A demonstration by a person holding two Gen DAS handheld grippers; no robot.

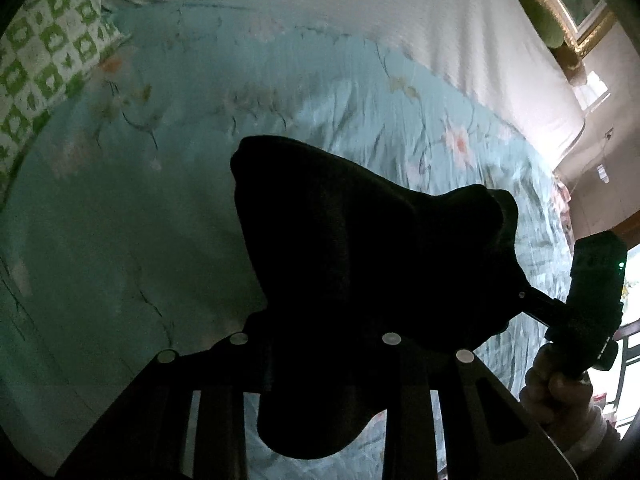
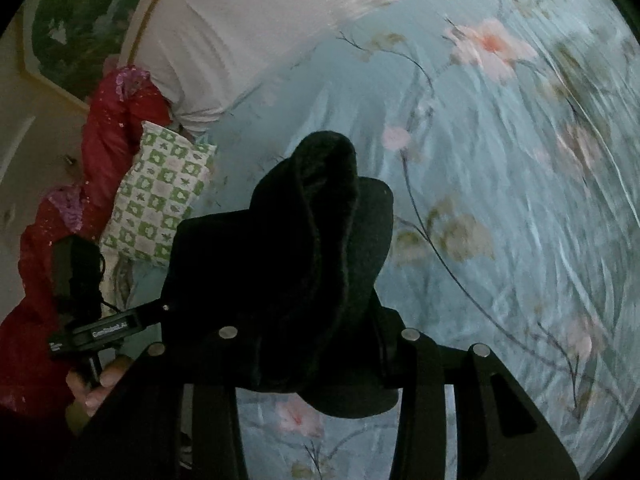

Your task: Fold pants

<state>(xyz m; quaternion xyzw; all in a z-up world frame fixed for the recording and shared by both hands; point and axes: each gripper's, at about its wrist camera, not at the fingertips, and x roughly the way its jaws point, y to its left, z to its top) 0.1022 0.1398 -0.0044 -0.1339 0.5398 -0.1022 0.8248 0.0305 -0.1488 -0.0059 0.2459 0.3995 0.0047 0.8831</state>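
The black pants (image 1: pixel 352 264) hang bunched between both grippers, lifted above the bed. My left gripper (image 1: pixel 316 344) is shut on one edge of the pants, its fingertips hidden under the cloth. My right gripper (image 2: pixel 316 340) is shut on the pants (image 2: pixel 304 248) too, with folds draped over its fingers. In the left wrist view the right gripper's body (image 1: pixel 588 304) and the hand holding it show at the right edge, its finger reaching into the cloth. In the right wrist view the left gripper (image 2: pixel 100 328) shows at the left, also reaching into the pants.
A light blue floral bedsheet (image 1: pixel 120 220) covers the bed below. A green and white checked pillow (image 2: pixel 160 196) lies at one end, beside a red quilted cover (image 2: pixel 108 128). A white blanket (image 1: pixel 400 4) lies farther off. A gold-framed picture (image 1: pixel 560 12) hangs on the wall.
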